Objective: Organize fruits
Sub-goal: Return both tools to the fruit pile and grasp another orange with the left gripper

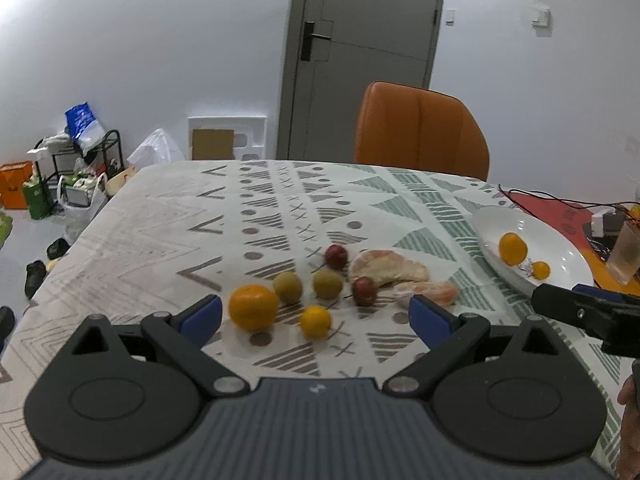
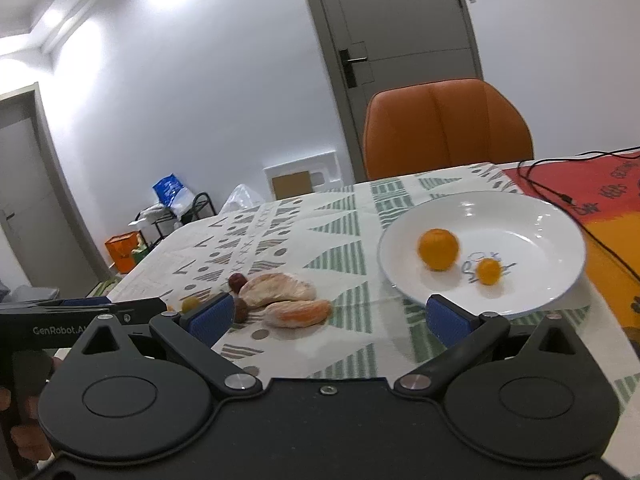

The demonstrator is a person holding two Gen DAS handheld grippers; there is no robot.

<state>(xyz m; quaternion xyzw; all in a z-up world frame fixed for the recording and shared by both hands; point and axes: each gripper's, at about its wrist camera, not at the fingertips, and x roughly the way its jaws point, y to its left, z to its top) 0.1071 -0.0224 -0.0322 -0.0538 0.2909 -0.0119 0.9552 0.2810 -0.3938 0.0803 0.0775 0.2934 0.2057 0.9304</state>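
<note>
Nearest the left wrist camera, the left tool (image 1: 316,318) hovers low over the patterned tablecloth (image 1: 160,232) with its blue-padded fingers spread wide and nothing between them. Just beyond the fingertips lies a loose cluster of fruit: a large orange (image 1: 253,306) close to the left finger, a small yellow-orange citrus (image 1: 315,321) beside it, then two green round fruits (image 1: 288,286) side by side, and two dark red fruits (image 1: 364,291), one nearer and one farther back. To the right of these rest two peeled citrus pieces (image 1: 386,266), the paler one behind, the more orange one in front near the right finger.

From the right wrist camera, the right tool (image 2: 330,318) is likewise wide open and empty, held above the table between the peeled pieces and the white plate (image 2: 532,216); its right finger overlaps the plate's near rim in this view, though whether they touch cannot be told. On the plate sit a medium orange (image 2: 438,249) and a smaller orange fruit (image 2: 489,271), close but apart. At the left edge of this view the other tool's body shows, with part of a hand (image 2: 18,420) on its grip.

Farther right on the table lie a red and orange mat (image 2: 592,192) and a black cable (image 2: 540,188). Behind the table stands an orange chair (image 2: 446,128), then a grey door (image 2: 400,24) in the white wall, with a cluttered rack and bags (image 1: 76,168) on the floor to the left.
</note>
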